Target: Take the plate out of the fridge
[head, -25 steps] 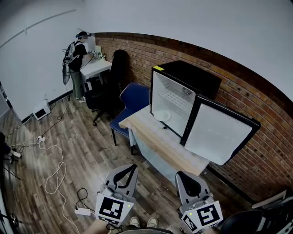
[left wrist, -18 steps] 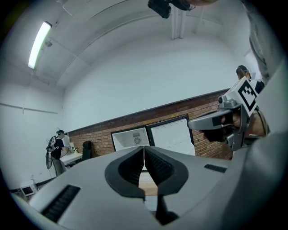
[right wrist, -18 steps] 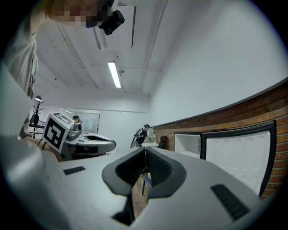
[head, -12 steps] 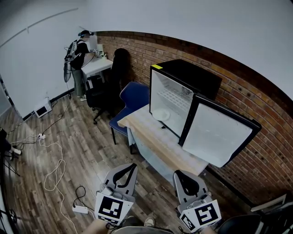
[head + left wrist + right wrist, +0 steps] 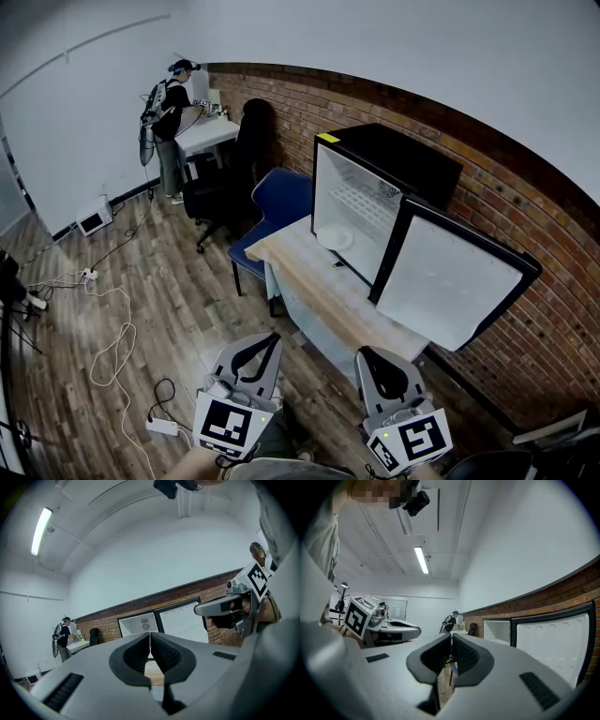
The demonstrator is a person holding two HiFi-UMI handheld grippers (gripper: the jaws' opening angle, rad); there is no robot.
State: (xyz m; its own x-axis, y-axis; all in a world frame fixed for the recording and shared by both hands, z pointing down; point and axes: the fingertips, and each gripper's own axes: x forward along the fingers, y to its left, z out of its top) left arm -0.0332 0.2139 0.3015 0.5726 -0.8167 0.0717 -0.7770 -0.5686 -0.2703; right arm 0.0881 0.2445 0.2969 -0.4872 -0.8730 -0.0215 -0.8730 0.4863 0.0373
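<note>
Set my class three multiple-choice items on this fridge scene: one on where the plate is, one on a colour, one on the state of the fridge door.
1. Where is the plate?
A on the floor
B inside the fridge, at the bottom
C on the far desk

2. What colour is the chair beside the table?
A blue
B red
C yellow

3. How is the fridge door?
A shut
B taken off
C swung open

Answers:
1 B, the white plate lies low in the fridge's white inside.
2 A, the chair's seat and back are blue.
3 C, the door stands wide and the inside shows.
</note>
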